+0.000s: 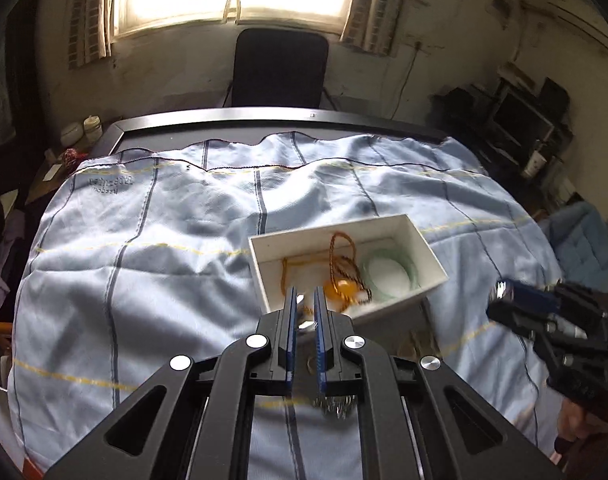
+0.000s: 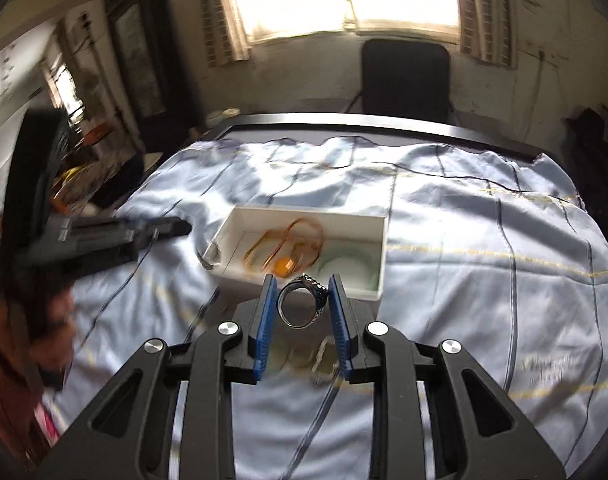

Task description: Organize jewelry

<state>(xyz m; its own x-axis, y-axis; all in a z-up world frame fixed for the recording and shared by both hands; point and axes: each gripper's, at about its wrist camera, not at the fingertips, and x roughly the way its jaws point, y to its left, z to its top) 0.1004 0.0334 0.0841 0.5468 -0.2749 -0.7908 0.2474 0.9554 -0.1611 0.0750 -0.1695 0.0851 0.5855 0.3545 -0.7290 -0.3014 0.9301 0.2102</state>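
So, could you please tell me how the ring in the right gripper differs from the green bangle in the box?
The silver ring is held upright between the right gripper's blue pads; the green bangle lies flat in the white box. The ring is dark metal with an ornate top; the bangle is pale, smooth and looks wider. Both are closed hoops.

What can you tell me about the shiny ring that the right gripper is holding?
The silver ring looks like polished metal: a smooth round band with a bumpy, patterned top that faces right and slightly up. It stands on edge, so you can see through its hole. The right gripper has it pinched between its two blue pads, one touching each side. It hangs in the air just in front of the near wall of the white box, not inside it.
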